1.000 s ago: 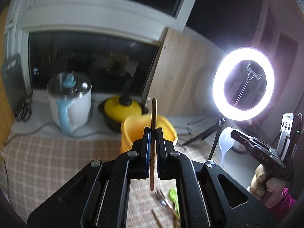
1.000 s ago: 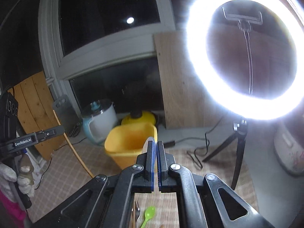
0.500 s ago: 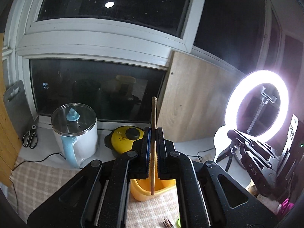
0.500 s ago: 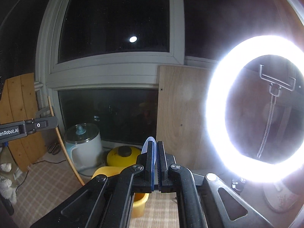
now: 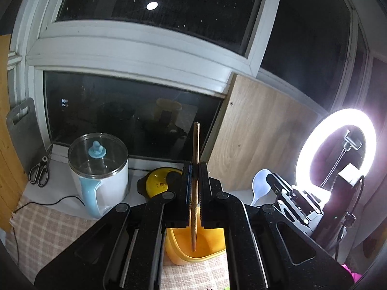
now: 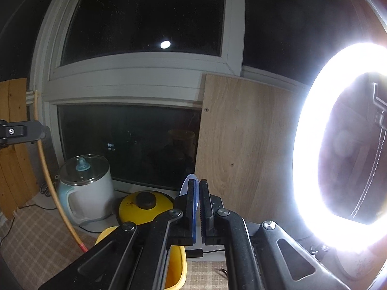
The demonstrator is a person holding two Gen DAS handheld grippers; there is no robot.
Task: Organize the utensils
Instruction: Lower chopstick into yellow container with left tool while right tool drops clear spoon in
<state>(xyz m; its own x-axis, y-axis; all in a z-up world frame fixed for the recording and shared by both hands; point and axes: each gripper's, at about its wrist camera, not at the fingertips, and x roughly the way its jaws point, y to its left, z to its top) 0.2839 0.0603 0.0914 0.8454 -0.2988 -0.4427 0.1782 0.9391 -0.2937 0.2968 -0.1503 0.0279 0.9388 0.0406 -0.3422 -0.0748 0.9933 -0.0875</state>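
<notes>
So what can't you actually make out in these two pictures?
- Yellow bin interior: left wrist view, left gripper holding the chopstick blocks it.
- White spoon handle: hidden by the right gripper gripping it.
- Utensils left on the checked cloth: cut off below both views.
- Ring light surroundings: right wrist view, glare washes them out.

Wooden chopstick (image 5: 195,169) upright over yellow bin (image 5: 193,249), white spoon (image 5: 260,188) raised nearby

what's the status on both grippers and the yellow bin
Left gripper shut on chopstick, upright. Right gripper shut on white spoon. Yellow bin below left gripper, open. Nothing seen blocking it.
</notes>
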